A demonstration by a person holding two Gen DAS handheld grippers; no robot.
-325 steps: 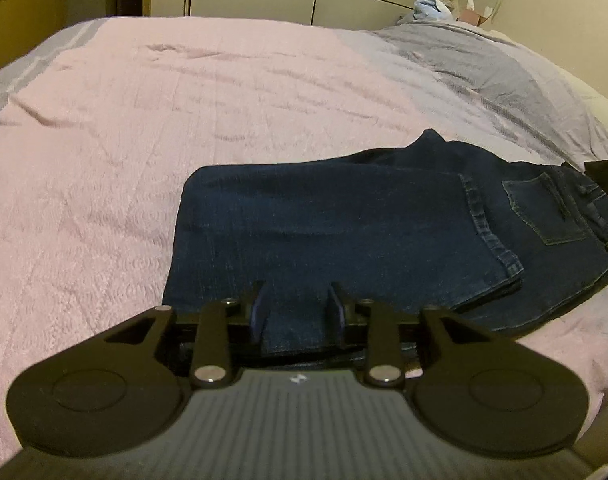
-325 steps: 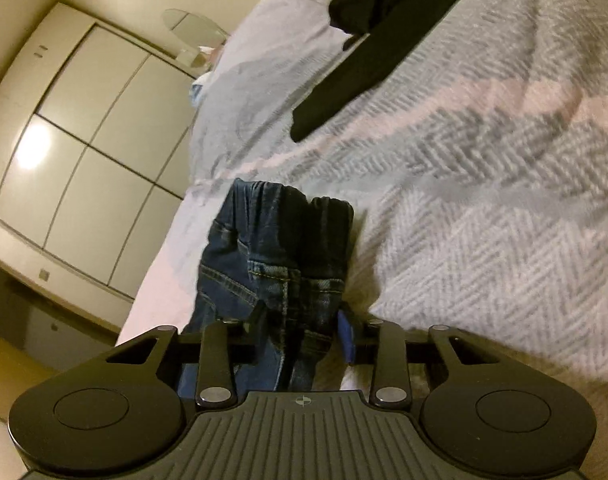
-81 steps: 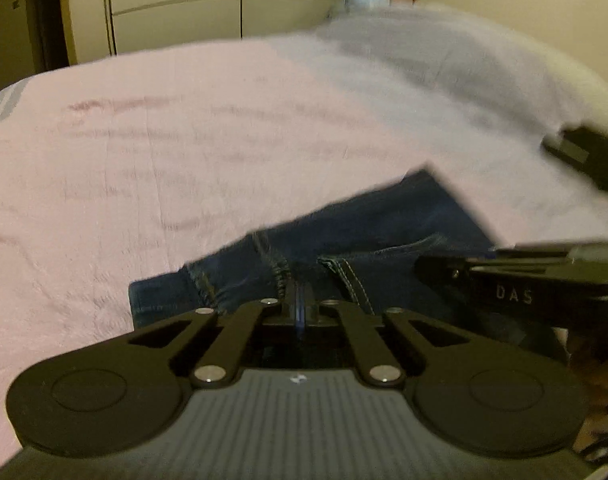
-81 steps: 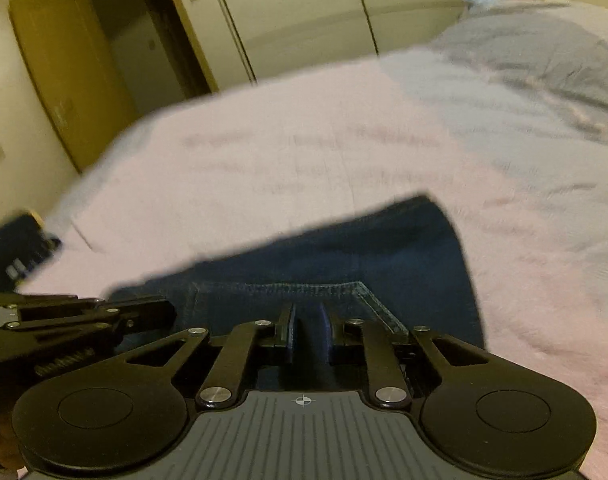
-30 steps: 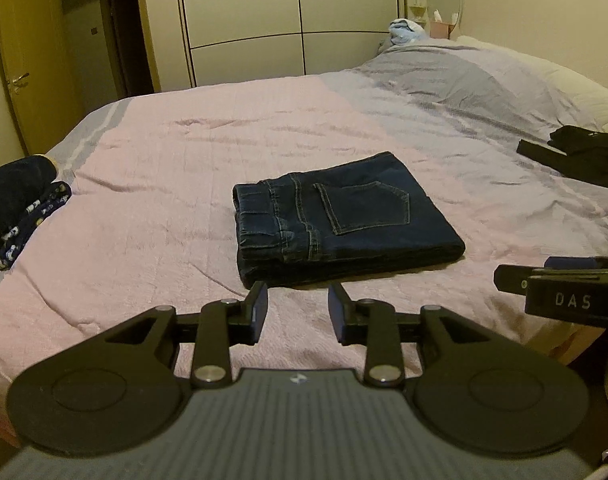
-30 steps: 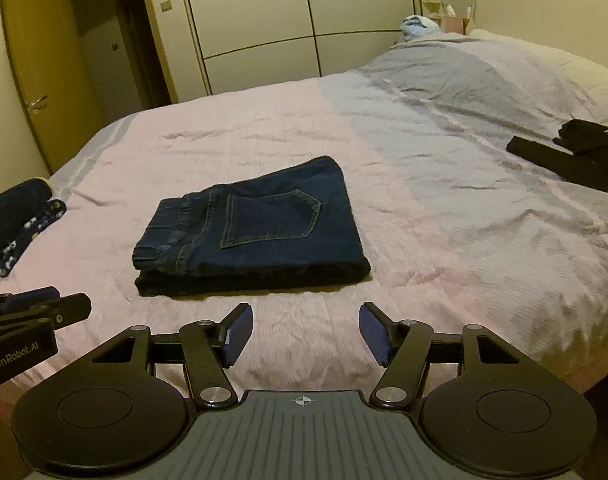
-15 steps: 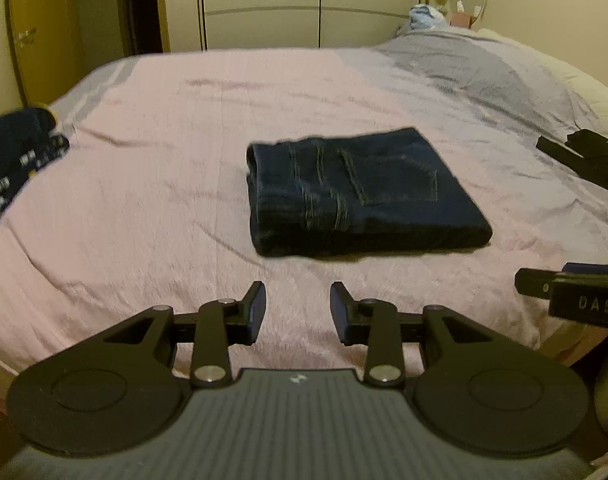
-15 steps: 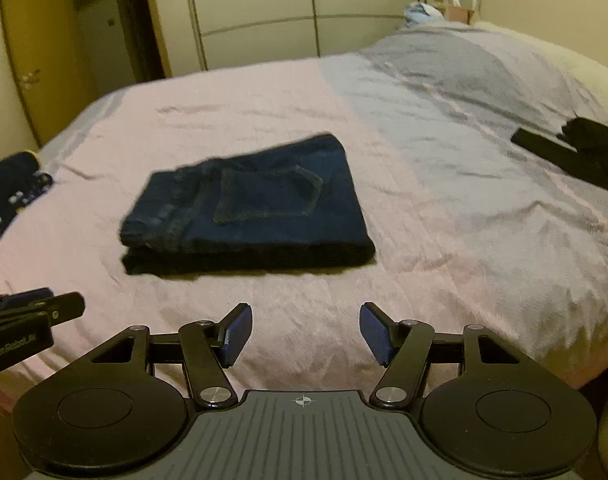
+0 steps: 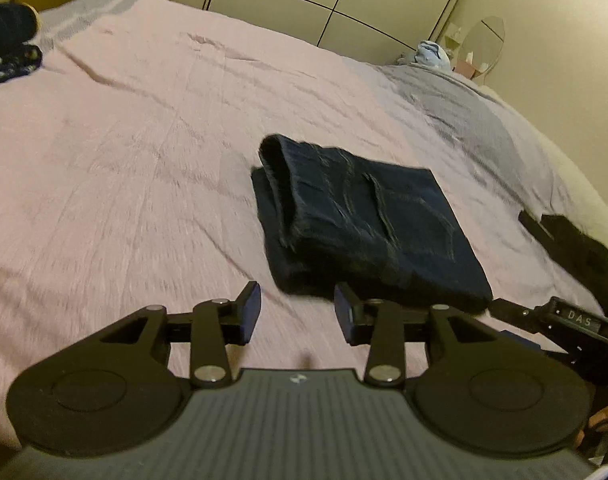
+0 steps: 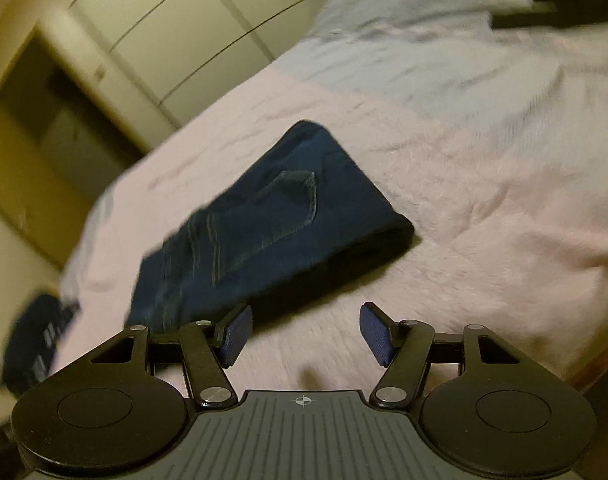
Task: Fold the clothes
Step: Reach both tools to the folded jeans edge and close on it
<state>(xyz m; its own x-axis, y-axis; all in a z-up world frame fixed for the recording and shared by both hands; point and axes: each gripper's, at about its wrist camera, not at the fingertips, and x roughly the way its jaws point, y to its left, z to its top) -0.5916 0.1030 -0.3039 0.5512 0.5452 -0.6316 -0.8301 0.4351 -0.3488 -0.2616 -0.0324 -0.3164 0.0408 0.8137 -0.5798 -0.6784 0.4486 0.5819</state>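
Here, a pair of dark blue jeans (image 9: pixel 368 224) lies folded into a compact, layered rectangle near the middle of a pink bedspread (image 9: pixel 123 152), back pocket up, waistband end towards the wardrobe doors (image 9: pixel 344 4). That is how the task wants them; whether they came to lie so by this work, one moment cannot say. The left gripper (image 9: pixel 297 312) hangs just short of the bundle's near edge, jaws parted with nothing between them. The right gripper (image 10: pixel 304 334) is spread wider still, equally empty, near the bundle's long side; its view is tilted and blurred.

A black garment (image 9: pixel 576 248) lies well apart on the grey part of the cover, and a dark patterned bundle (image 9: pixel 7 48) sits at the bed's far left edge. Whether either is folded cannot be told.

The scene fits either a last look at the finished jeans or a final touch to square the stack. Good practice for either: keep the open fingers clear of the top layer, since a snag on the loose waistband fold would spring the layers, and press only flat and downward if tidying.
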